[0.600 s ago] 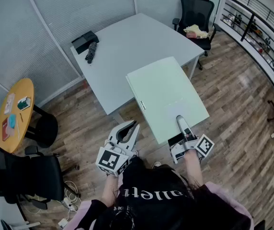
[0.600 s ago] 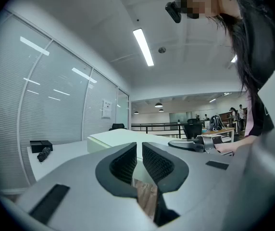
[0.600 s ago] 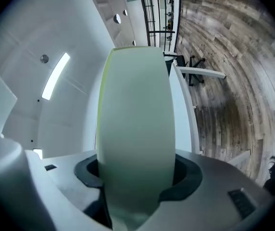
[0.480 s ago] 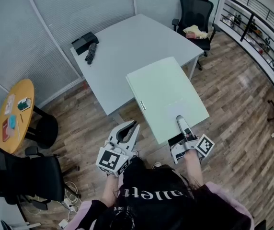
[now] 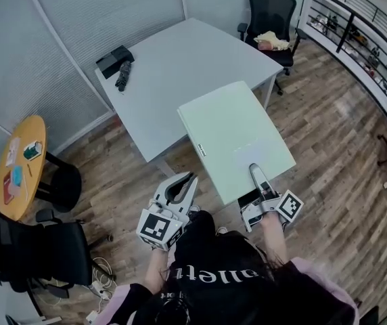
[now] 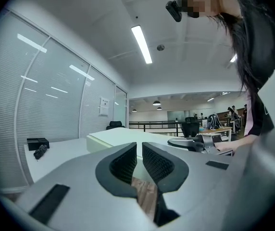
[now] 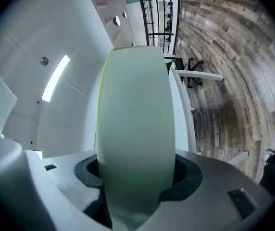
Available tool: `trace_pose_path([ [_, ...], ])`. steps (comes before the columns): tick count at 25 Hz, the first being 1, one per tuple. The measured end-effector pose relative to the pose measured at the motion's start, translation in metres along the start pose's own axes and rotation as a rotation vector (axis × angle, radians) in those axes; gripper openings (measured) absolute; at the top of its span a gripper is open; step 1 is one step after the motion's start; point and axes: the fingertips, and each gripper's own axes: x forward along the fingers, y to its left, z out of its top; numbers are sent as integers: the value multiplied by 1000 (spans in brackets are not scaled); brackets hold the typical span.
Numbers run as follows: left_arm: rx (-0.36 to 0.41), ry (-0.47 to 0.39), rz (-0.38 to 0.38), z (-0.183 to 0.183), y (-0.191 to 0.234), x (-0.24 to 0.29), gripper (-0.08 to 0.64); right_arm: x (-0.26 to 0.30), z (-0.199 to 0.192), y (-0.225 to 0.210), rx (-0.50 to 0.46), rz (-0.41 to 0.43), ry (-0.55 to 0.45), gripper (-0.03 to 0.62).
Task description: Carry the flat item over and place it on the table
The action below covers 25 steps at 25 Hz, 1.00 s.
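A large pale-green flat board (image 5: pixel 235 137) hangs level in the air in the head view, its far corner over the near edge of the light grey table (image 5: pixel 180 66). My right gripper (image 5: pixel 256 181) is shut on the board's near edge; in the right gripper view the board's edge (image 7: pixel 135 129) fills the space between the jaws. My left gripper (image 5: pixel 180 185) is shut and empty, held to the left of the board, apart from it. In the left gripper view its jaws (image 6: pixel 138 162) nearly touch, and the board (image 6: pixel 128 137) shows beyond them.
A black box (image 5: pixel 114 59) and a folded dark umbrella (image 5: pixel 122 77) lie at the table's far left. A black office chair (image 5: pixel 268 19) with cloth on its seat stands behind the table. A round yellow side table (image 5: pixel 19 164) and another black chair (image 5: pixel 31 249) stand at left. Wood floor lies below.
The table and room have shifted slightly up and left in the head view. Both grippers and the board keep their places in the frame.
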Motion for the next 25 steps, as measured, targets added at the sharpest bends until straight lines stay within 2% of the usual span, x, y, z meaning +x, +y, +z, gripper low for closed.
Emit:
trace_pose_path([
  [6,-9,8,-8,-4,6,12,52,6,13,-13,25,-18,-26,282],
  [13,-40,19,-3,-14,45,53,52,41,34,-32,23,-57,-24,282],
  [25,-55,22,-23,-1,158,170,52,158,100,-62,27,-143,-50,282],
])
